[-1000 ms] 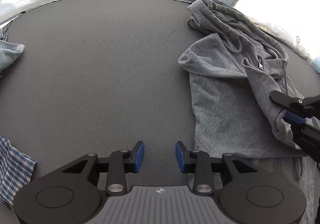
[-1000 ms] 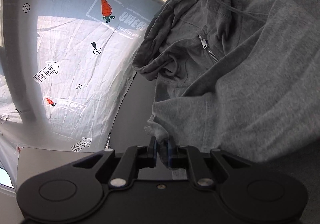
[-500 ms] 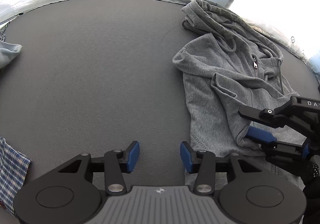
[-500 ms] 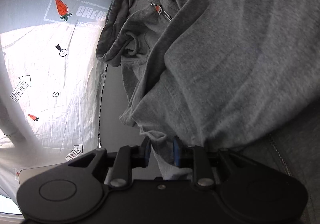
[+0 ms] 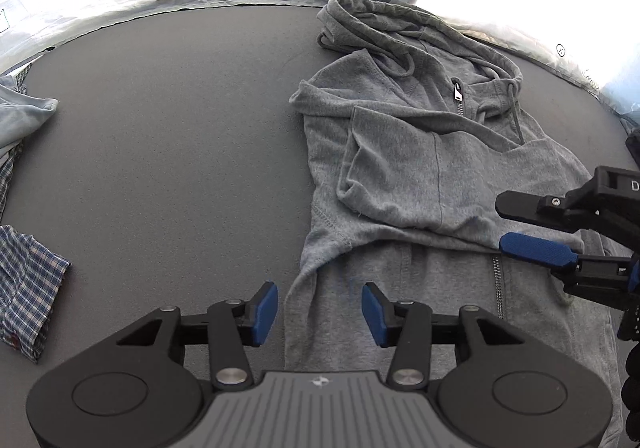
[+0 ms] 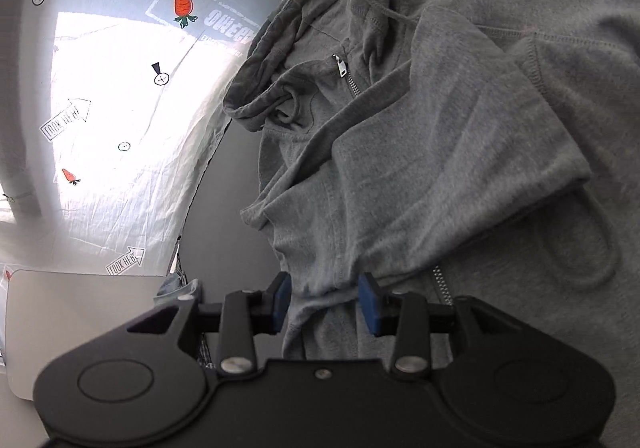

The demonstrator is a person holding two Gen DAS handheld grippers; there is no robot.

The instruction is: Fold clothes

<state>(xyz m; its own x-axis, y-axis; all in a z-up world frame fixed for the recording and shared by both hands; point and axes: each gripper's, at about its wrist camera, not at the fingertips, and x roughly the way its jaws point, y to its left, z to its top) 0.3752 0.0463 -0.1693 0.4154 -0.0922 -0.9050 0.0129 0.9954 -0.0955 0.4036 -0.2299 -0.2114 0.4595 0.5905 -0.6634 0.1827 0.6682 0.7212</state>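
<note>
A grey zip hoodie (image 5: 420, 151) lies on the dark table, hood at the far edge, one sleeve folded across its chest. It fills the right wrist view (image 6: 460, 151). My left gripper (image 5: 319, 310) is open and empty, hovering over the hoodie's lower left edge. My right gripper (image 6: 326, 302) is open, its blue pads on either side of the sleeve fabric without pinching it. It shows in the left wrist view (image 5: 536, 232) at the right, over the zipper.
A plaid shirt (image 5: 28, 288) lies at the table's left edge, and a light blue garment (image 5: 20, 119) behind it. A white printed sheet (image 6: 112, 119) covers the floor beyond the table. A pale flat board (image 6: 80, 320) sits low on the left.
My right gripper carried the sleeve across the hoodie's chest, then opened and let it go. My left gripper moved right, over the hoodie's edge.
</note>
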